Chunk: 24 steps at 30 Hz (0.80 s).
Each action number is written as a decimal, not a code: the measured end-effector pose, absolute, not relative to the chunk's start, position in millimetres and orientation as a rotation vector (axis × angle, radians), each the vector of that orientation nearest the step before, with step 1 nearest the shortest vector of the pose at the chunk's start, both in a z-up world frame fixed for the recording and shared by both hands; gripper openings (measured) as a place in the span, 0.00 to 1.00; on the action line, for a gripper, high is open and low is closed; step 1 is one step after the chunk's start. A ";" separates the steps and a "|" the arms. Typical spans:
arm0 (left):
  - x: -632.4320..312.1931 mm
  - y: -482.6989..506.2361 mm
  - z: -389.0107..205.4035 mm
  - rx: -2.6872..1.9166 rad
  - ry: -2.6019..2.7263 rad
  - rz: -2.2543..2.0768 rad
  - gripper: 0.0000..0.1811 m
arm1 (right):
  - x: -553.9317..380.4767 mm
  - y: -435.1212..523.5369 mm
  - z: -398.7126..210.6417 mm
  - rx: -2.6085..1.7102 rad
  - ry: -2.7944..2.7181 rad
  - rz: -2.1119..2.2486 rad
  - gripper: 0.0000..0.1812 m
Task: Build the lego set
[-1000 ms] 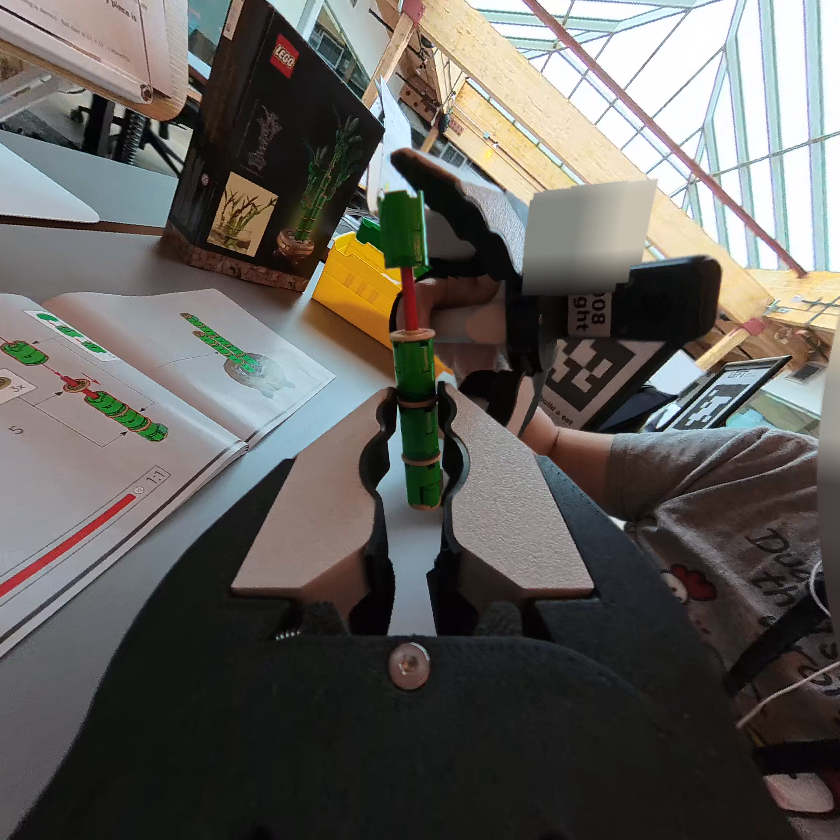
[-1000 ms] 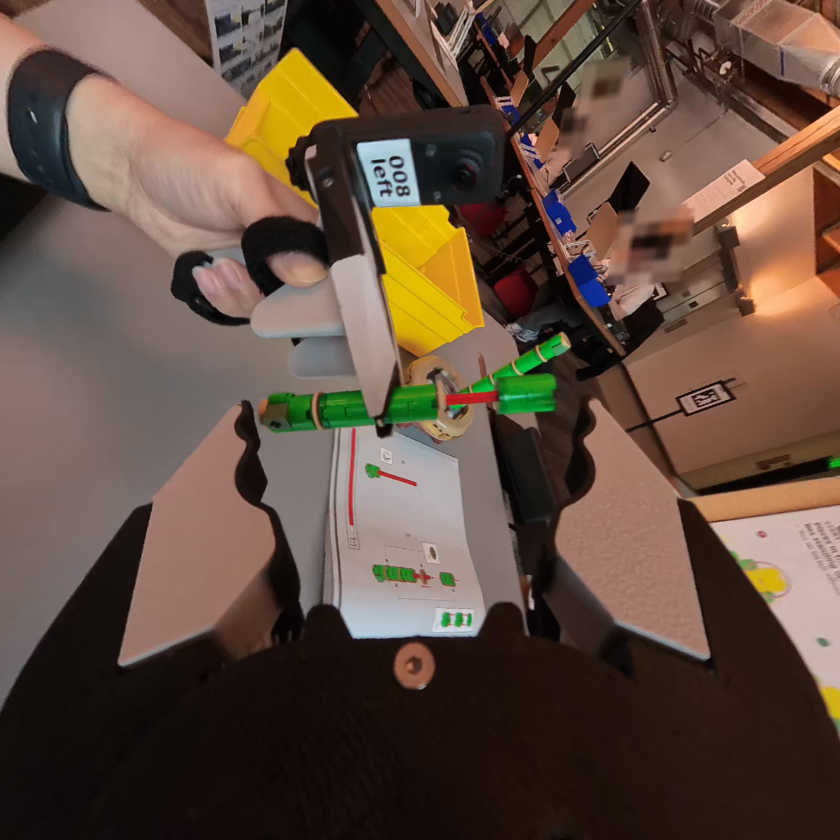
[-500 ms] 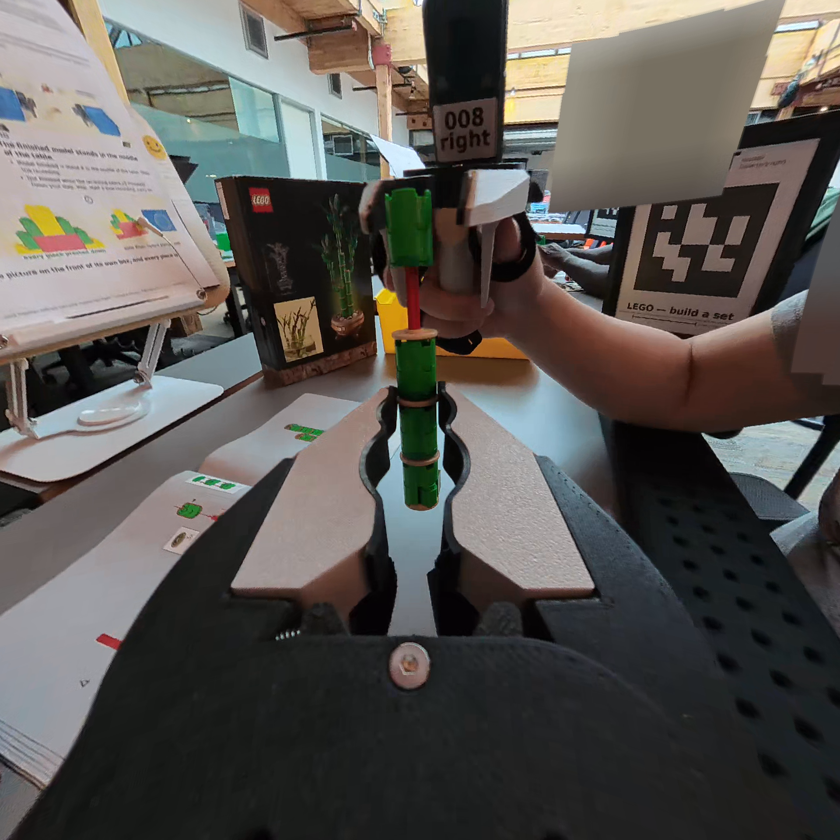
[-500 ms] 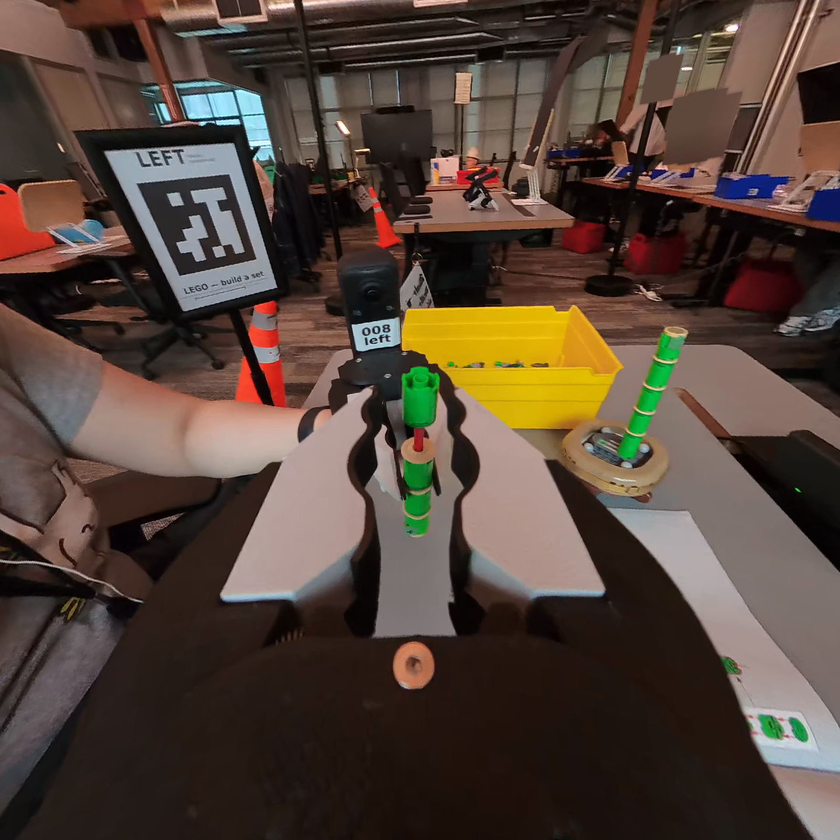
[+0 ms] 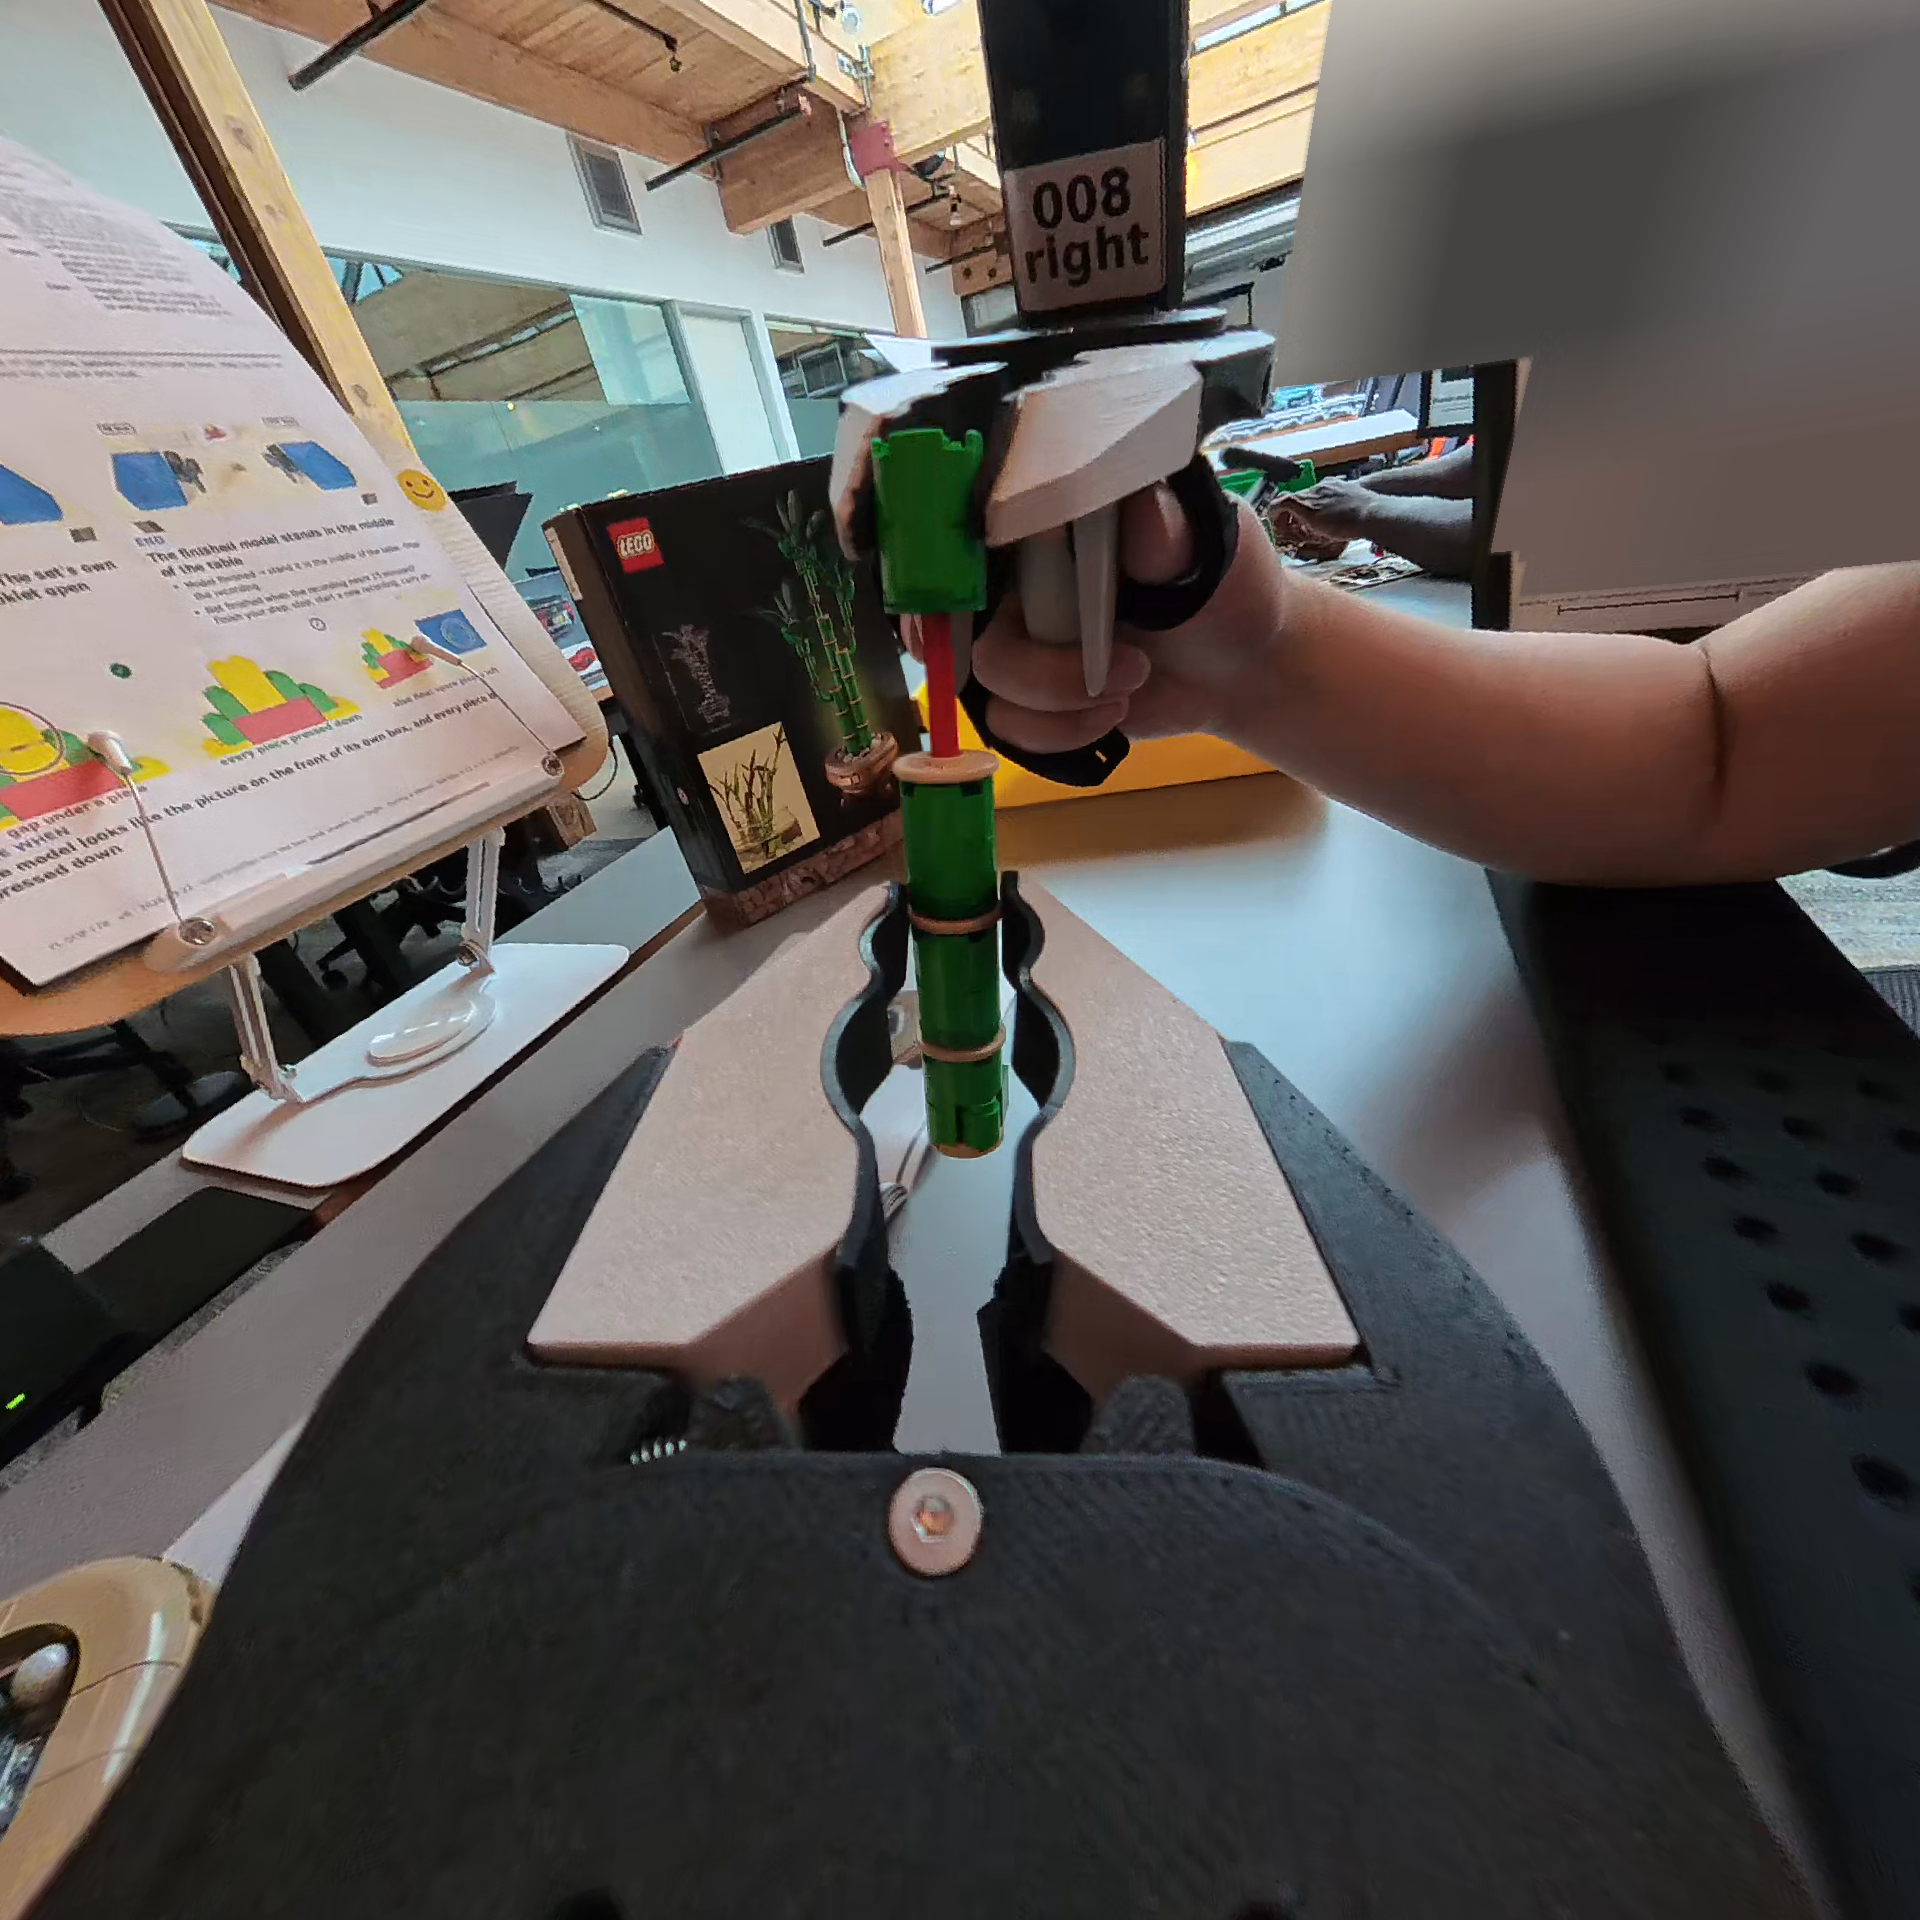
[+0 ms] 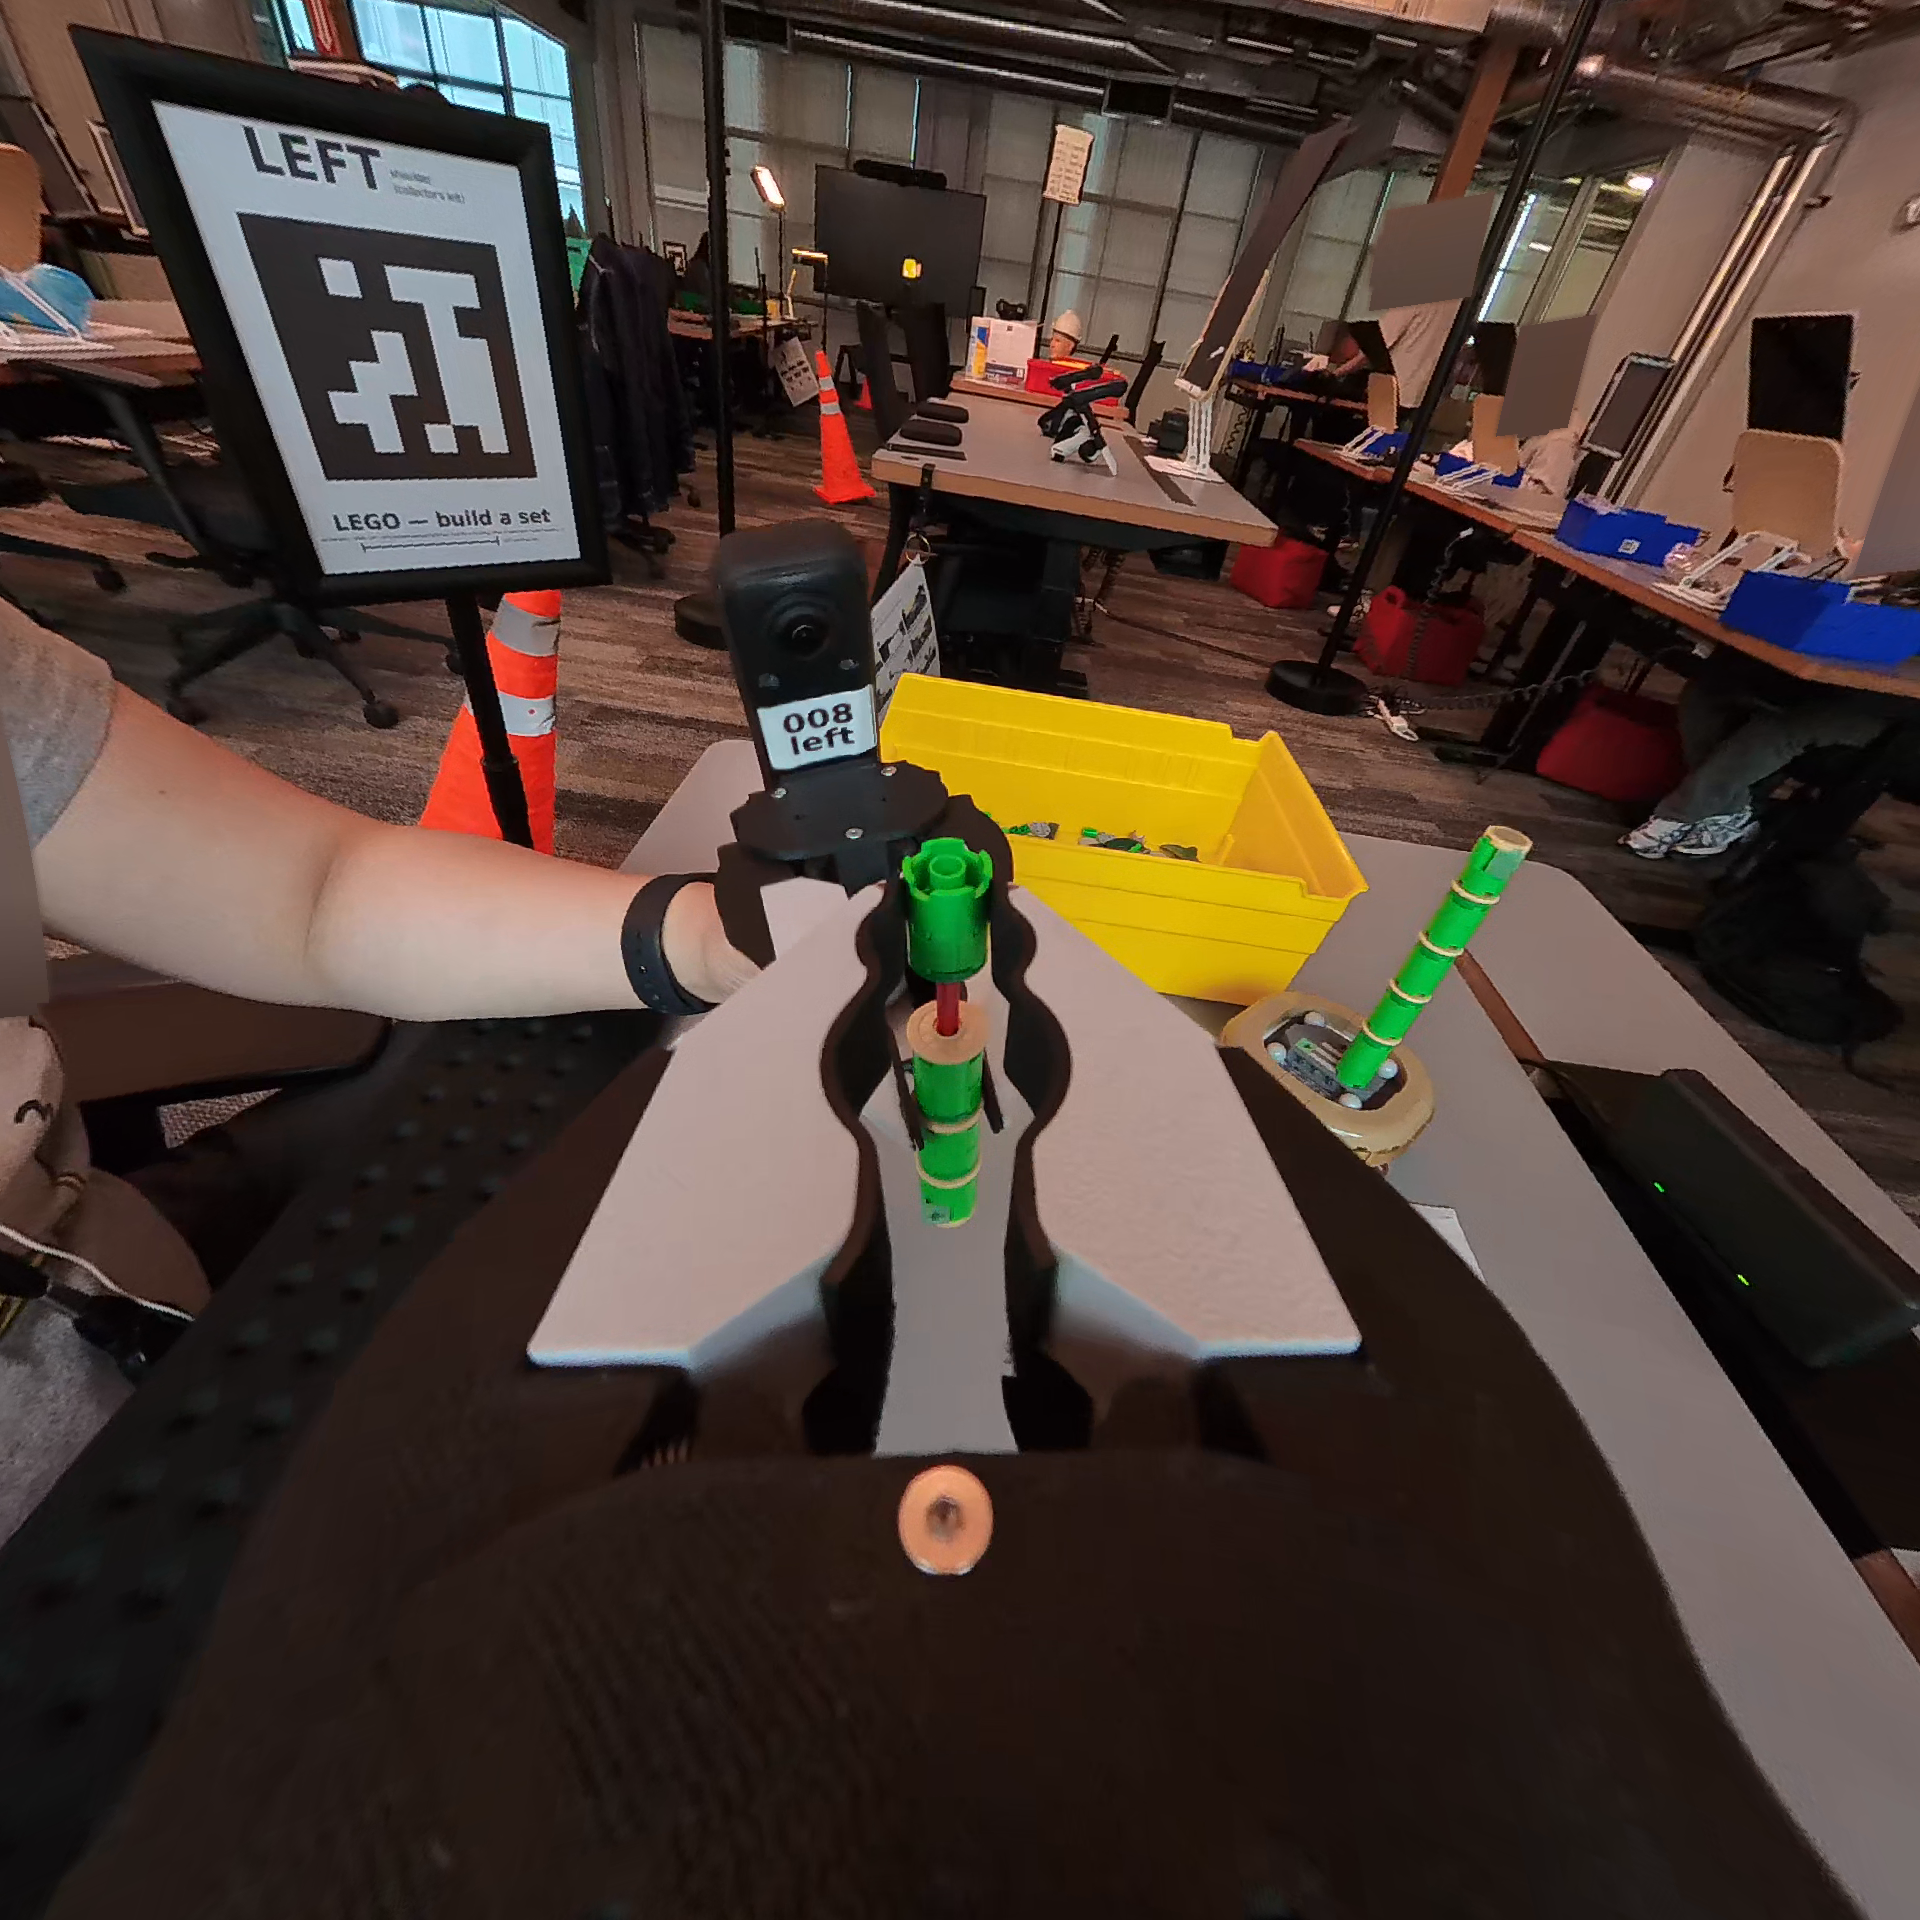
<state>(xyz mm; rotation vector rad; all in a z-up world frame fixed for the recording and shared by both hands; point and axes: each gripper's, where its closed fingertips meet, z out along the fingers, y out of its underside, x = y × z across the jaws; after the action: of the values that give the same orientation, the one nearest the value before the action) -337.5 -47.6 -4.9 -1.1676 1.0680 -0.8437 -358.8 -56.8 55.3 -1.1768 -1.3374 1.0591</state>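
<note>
Left wrist view first: my left tool (image 5: 951,997) is closed down on the green bamboo stalk (image 5: 951,956), its two fingers pinching the segmented lower part so the stalk stands upright between them, tan rings showing between the green sections. A thin red axle (image 5: 942,698) rises from the top tan ring to a separate green cylinder piece (image 5: 928,523), and I see my right tool (image 5: 935,488) gripping that piece from above, its fingers clamped on either side, with a hand (image 5: 1122,644) around its handle. Behind the stalk, a dark set box (image 5: 743,686) stands on the grey bench (image 5: 1299,966), an instruction sheet on a stand (image 5: 239,582) leans at the left, and a bit of yellow bin (image 5: 1122,774) shows past the hand. Right wrist view next: my right tool (image 6: 945,935) is shut on the green cylinder piece (image 6: 943,909) right at its fingertips, the red axle (image 6: 948,1010) running down from it into the stalk (image 6: 951,1132), which the left tool (image 6: 940,1127) holds from the far side. The yellow bin (image 6: 1132,894) sits on the bench (image 6: 1621,1351) behind, with small loose pieces inside. To its right, a second green stalk (image 6: 1429,956) leans, planted in a round tan base (image 6: 1340,1081). A framed marker sign (image 6: 364,322) stands at the left, beside an orange cone (image 6: 509,717).
</note>
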 end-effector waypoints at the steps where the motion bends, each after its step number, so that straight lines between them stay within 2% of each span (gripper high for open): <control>1: -337.3 -47.1 -6.1 -1.183 1.068 -0.851 0.08 | -359.0 -57.0 54.4 -1.172 -1.339 1.060 0.08; 8: -336.2 -50.1 -5.2 -1.165 1.076 -0.879 0.08 | -359.9 -61.0 54.5 -1.114 -1.370 1.011 0.09; 9: -336.0 -51.8 -3.3 -1.160 1.069 -0.900 0.08 | -360.3 -61.1 54.1 -1.093 -1.380 0.970 0.19; 11: -336.2 -53.8 -2.3 -1.184 1.056 -0.968 0.09 | -360.7 -63.2 53.5 -1.023 -1.412 0.847 0.46; 12: -336.5 -54.2 -3.1 -1.215 1.048 -1.019 0.09 | -360.6 -65.7 50.8 -0.969 -1.449 0.745 0.55; 14: -338.6 -53.5 -1.2 -1.272 1.000 -1.144 0.09 | -361.2 -65.9 42.9 -0.862 -1.510 0.489 0.65; 20: -347.5 -50.8 9.0 -1.346 0.828 -1.492 0.08 | -375.2 -45.6 14.1 -0.809 -1.561 0.089 0.72; 24: -348.1 -48.8 6.1 -1.378 0.817 -1.507 0.08 | -374.5 -39.3 15.9 -0.815 -1.532 0.060 0.73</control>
<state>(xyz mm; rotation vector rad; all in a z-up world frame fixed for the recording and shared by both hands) -348.1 -48.8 6.1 -1.3784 0.8166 -1.5074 -374.5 -39.3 15.9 -0.8152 -1.5317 0.0602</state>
